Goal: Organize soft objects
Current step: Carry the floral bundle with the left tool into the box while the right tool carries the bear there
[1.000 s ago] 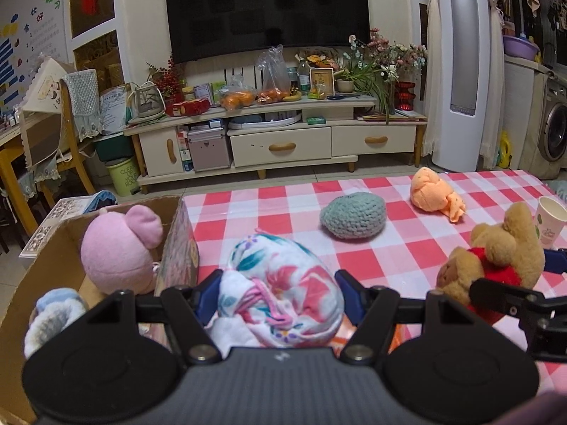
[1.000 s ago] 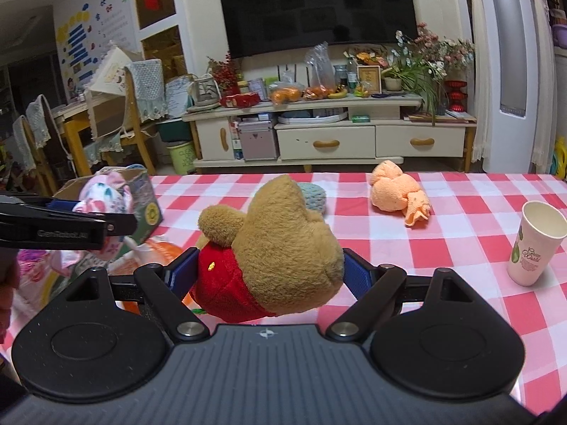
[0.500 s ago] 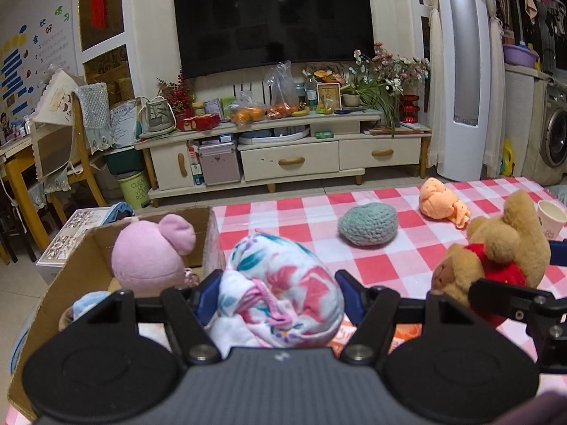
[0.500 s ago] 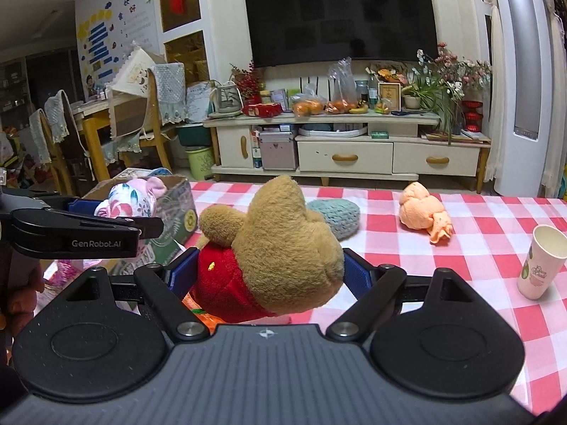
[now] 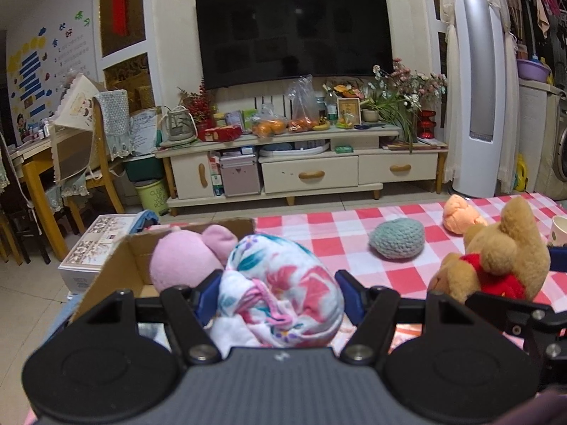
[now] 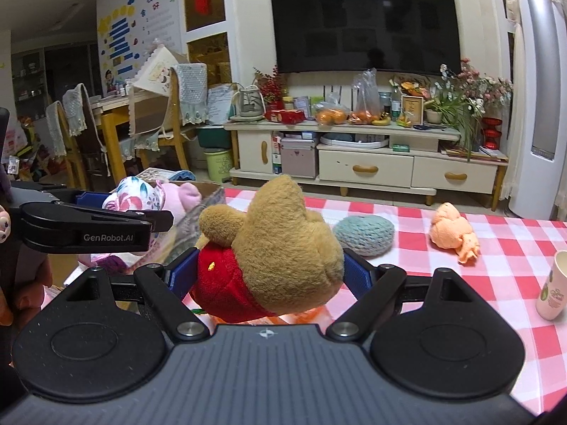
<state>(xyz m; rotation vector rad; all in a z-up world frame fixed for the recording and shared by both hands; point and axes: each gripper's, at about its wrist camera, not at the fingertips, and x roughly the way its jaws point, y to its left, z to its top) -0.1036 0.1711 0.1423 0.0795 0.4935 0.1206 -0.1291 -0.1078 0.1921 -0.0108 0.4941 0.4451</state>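
Note:
My left gripper (image 5: 278, 292) is shut on a floral fabric pouch (image 5: 280, 294) and holds it above the near edge of a cardboard box (image 5: 120, 265). A pink plush (image 5: 184, 258) lies in the box. My right gripper (image 6: 269, 272) is shut on a brown bear in a red shirt (image 6: 280, 251), held above the red checked tablecloth (image 6: 496, 248). The bear also shows in the left wrist view (image 5: 496, 258), and the pouch in the right wrist view (image 6: 134, 194). A grey-green knitted cushion (image 5: 397, 239) and an orange plush (image 5: 459, 214) lie further back on the table.
A white paper cup (image 6: 553, 287) stands at the table's right edge. Something orange (image 6: 308, 313) lies on the cloth under the bear. Beyond the table are a TV cabinet (image 5: 304, 163), a white tower unit (image 5: 478, 106), and chairs (image 5: 99, 156) at the left.
Both grippers have risen, still holding the pouch and the bear. The box and table now sit lower and further off in both views.

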